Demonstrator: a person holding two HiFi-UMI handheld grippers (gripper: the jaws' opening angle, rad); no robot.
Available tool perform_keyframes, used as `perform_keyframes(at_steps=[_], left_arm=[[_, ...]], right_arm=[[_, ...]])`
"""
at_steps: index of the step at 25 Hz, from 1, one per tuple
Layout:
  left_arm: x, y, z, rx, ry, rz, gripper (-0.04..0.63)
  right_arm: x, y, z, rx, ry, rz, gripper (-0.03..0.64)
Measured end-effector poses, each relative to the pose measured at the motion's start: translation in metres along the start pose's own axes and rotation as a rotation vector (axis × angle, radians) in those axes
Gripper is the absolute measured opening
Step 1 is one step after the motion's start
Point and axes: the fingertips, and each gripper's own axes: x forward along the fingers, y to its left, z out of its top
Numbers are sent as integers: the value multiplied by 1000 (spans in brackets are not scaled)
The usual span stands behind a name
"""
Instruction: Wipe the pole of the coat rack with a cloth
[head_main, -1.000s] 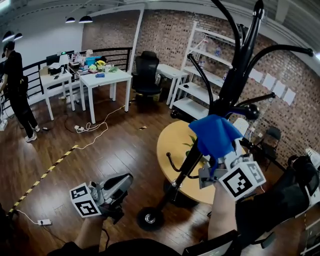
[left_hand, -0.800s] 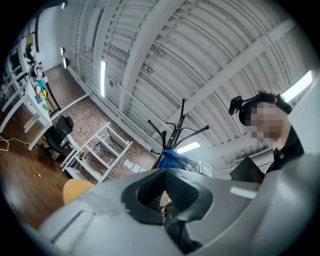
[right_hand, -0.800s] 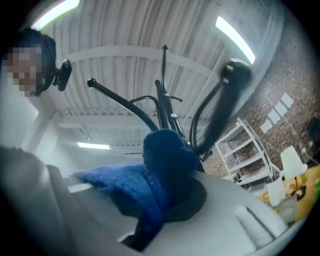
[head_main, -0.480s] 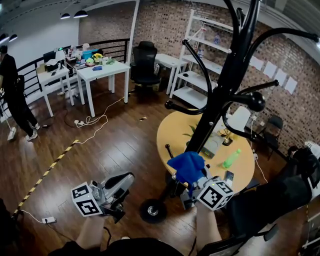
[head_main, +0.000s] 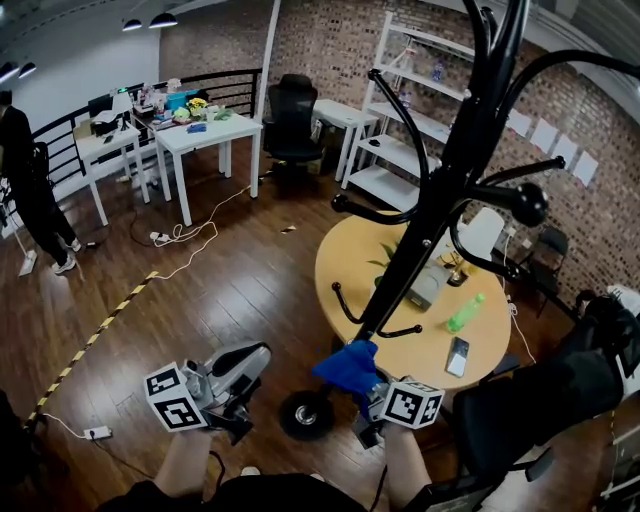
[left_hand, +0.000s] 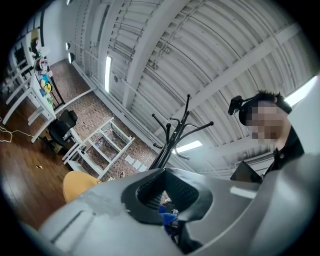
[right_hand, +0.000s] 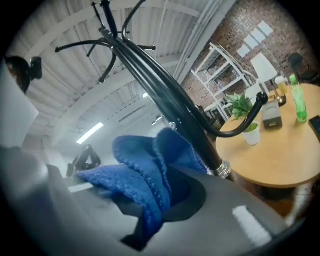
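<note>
— What's changed in the last second?

— The right tool (head_main: 366, 388) has travelled down the pole (head_main: 430, 215). A second ago the cloth (head_main: 345, 366) was up by the hooks (head_main: 505, 200); half a second ago it was midway; now it sits low on the pole, just above the base (head_main: 303, 414).

— So one full stroke?

— I'd judge so: a top-to-bottom pass on the near side. The far side may not have been touched, and I can't see any dirt to confirm either way.

— Is the cloth still held?

— Yes. The right tool is clamped on it, with blue folds bunched up out of the jaws and pressed against the pole.

— And the left tool (head_main: 245, 368)?

— It hasn't moved, low and well to the left of the base, jaws together with nothing between them.

— How does the pole look?

— Black, glossy and slim, leaning across the head view, with curved arms branching off. The right gripper view shows a metal collar (right_hand: 220, 169) beside the cloth. A round tabletop (head_main: 340, 265) stands just behind.
</note>
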Motion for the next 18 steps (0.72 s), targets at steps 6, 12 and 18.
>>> perform_keyframes(at_steps=[6,12,18], left_arm=[[-7,1,4,9,-16,17,2],[-11,3,7,20,-27,29,2],[-9,-1,12,37,-35,14,2]], right_arm=[[-7,-15,5,-3,-77,-30,23],[-13,2,69,-89,-309,11,23],[-43,93,176,-316,-539,144,23]])
